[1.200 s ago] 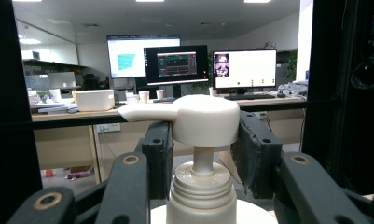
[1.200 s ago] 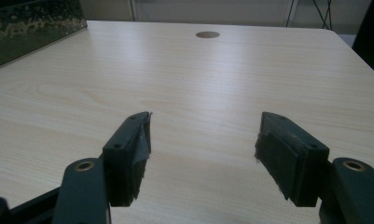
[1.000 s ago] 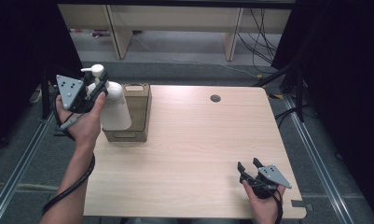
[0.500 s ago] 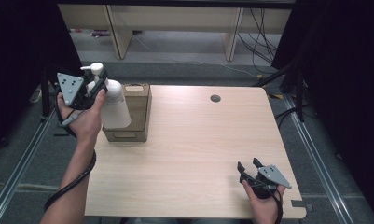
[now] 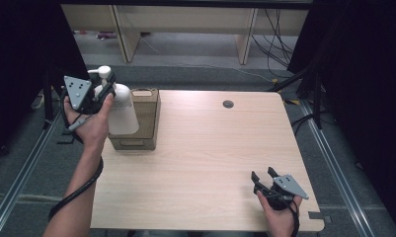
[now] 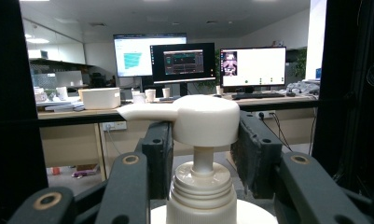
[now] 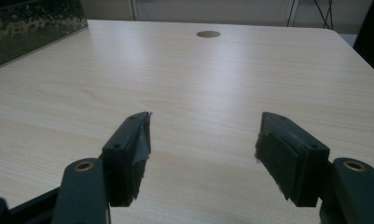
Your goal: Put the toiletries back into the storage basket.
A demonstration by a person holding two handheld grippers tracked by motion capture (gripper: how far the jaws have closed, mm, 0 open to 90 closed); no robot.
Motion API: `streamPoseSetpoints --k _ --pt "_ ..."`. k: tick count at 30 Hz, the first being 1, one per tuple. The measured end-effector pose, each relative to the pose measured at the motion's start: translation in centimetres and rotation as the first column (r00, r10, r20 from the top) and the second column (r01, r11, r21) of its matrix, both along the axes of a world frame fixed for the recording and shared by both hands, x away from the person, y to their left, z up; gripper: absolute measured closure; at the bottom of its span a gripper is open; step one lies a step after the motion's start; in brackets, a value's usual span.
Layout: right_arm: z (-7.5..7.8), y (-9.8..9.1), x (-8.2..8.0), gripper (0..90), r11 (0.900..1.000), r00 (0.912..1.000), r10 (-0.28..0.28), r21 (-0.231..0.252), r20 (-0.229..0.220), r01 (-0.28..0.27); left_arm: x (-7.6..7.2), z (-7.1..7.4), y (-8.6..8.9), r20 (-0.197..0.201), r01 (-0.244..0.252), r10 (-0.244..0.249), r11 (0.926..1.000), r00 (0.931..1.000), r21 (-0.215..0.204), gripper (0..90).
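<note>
While left tongs (image 5: 102,91) pinch 1 pump bottle (image 5: 120,111), right tongs (image 5: 262,178) spread, 1 box (image 5: 145,123)

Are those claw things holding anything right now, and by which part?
The left gripper holds a white pump bottle by its pump head, a jaw on either side. The right gripper is open, holding nothing.

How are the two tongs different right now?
The left tongs are shut on the white pump bottle at its head, held up beside the brown box. The right tongs are open and hold nothing, low over the wooden table. Both have black jaws and a grey plate.
</note>
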State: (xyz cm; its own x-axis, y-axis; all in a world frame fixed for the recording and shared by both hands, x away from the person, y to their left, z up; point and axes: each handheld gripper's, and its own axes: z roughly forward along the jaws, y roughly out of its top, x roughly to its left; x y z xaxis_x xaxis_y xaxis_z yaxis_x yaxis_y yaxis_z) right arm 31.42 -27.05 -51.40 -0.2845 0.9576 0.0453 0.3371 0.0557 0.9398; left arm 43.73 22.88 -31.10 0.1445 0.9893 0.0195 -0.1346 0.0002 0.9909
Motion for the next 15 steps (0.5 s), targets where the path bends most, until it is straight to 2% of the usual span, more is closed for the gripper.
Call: streamPoseSetpoints --k 3,5,6,15 --pt "-0.03 0.02 0.03 35.3 1.0000 1.0000 0.000 0.008 -0.001 0.000 0.23 -0.16 -0.06 -0.006 0.006 -0.005 1.0000 1.0000 0.004 59.5" --pt "0.09 0.02 -0.11 35.3 0.9999 0.9998 -0.010 0.006 -0.018 0.010 0.35 -0.29 -0.04 -0.008 0.003 -0.003 1.0000 1.0000 0.007 59.5" --pt "0.07 -0.15 -0.05 35.2 0.9999 1.0000 -0.005 -0.016 -0.007 0.005 0.39 -0.36 -0.04 -0.008 0.003 -0.003 1.0000 1.0000 0.007 59.5" --pt "0.00 -0.05 0.01 35.1 1.0000 1.0000 0.000 -0.004 0.003 0.000 0.58 -0.94 -0.14 -0.033 -0.015 0.015 0.9998 0.9993 0.010 59.5"
